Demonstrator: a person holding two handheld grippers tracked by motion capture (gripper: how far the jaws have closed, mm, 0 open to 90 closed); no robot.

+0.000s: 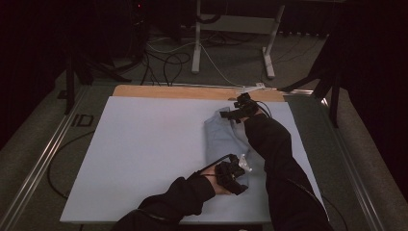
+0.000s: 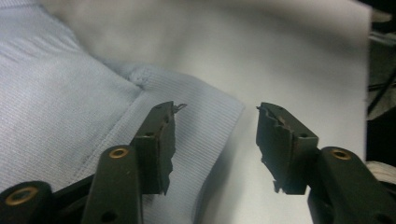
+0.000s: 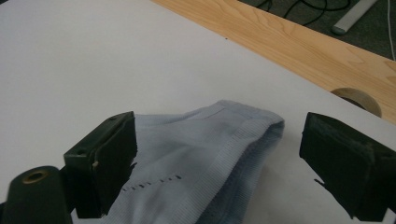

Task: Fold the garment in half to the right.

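Black sleeves come in from the bottom edge of the high view, and the left gripper (image 1: 233, 176) sits low in the centre right of the frame, at the near end of a folded pale blue garment (image 1: 222, 134) on the white sheet (image 1: 144, 144). Its jaws are released, with the ribbed hem (image 2: 205, 121) beside the left jaw and nothing pinched. Higher in the frame, near the wooden table edge (image 1: 183, 91), the right gripper (image 1: 231, 114) is also released, with the garment's far fold (image 3: 224, 135) lying loose between its wide jaws.
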